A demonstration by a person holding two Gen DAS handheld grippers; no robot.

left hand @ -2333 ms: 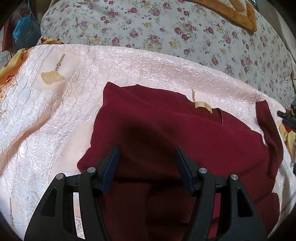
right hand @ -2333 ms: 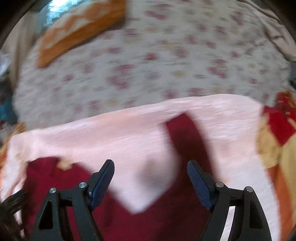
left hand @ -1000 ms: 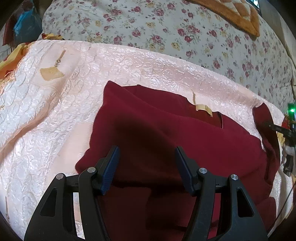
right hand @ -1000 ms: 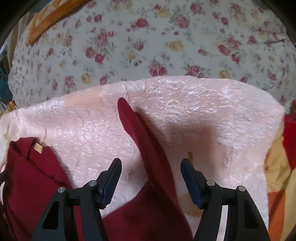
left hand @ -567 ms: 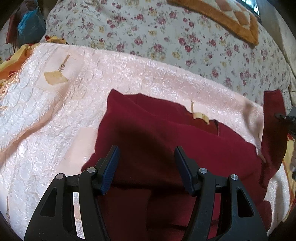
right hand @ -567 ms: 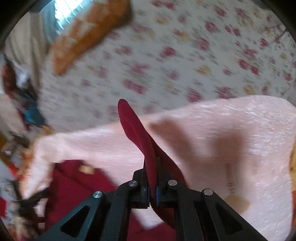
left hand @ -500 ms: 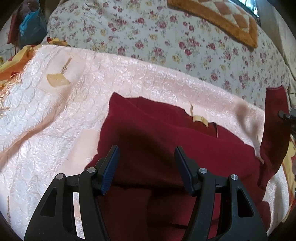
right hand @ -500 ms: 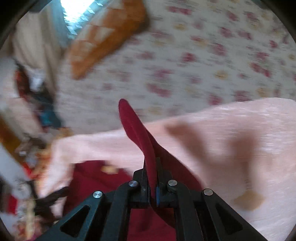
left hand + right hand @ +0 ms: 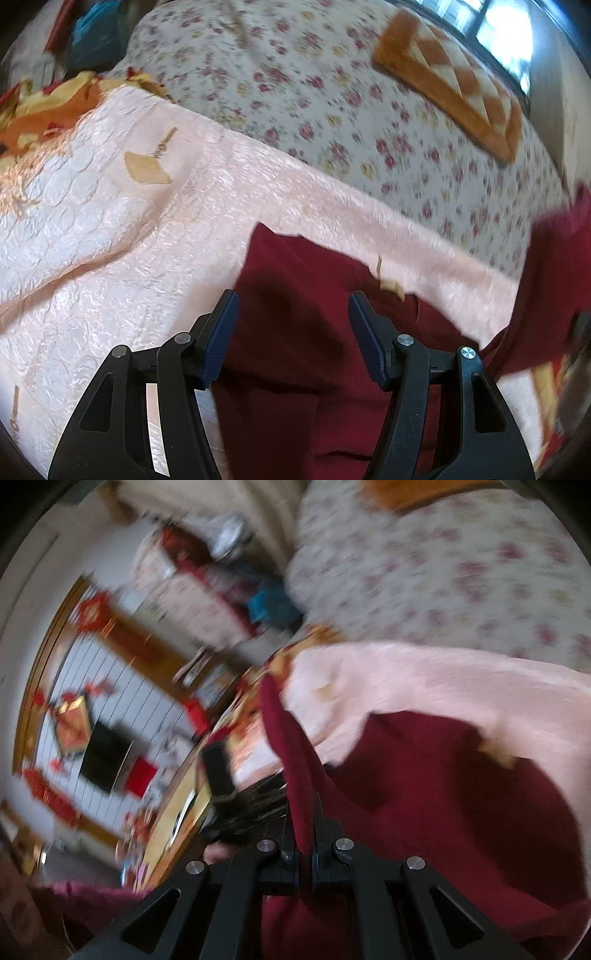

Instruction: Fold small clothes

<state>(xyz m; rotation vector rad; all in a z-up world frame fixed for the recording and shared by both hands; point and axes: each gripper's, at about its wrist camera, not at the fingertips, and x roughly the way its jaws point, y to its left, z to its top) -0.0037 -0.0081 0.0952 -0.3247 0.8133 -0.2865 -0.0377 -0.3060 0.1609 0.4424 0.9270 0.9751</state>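
A dark red shirt (image 9: 303,354) lies spread on a pale pink quilted cover (image 9: 110,229), its collar tag toward the far side. My left gripper (image 9: 291,332) hovers open just above the shirt's body, nothing between its blue pads. In the right wrist view, my right gripper (image 9: 303,853) is shut on the shirt's sleeve (image 9: 291,753), which stands up from the jaws as a thin red fold, over the shirt's body (image 9: 443,812). That lifted sleeve (image 9: 550,280) shows at the right edge of the left wrist view. The right wrist view is heavily blurred.
A floral quilt (image 9: 332,96) with an orange checked cushion (image 9: 454,96) lies beyond the pink cover. An orange and yellow blanket (image 9: 44,107) sits at the far left. The right wrist view catches a wall with red decorations (image 9: 74,716) and cluttered furniture.
My right gripper closed on the sleeve, lifted it off the cover and swung it left over the shirt. The left gripper rose slightly, still open.
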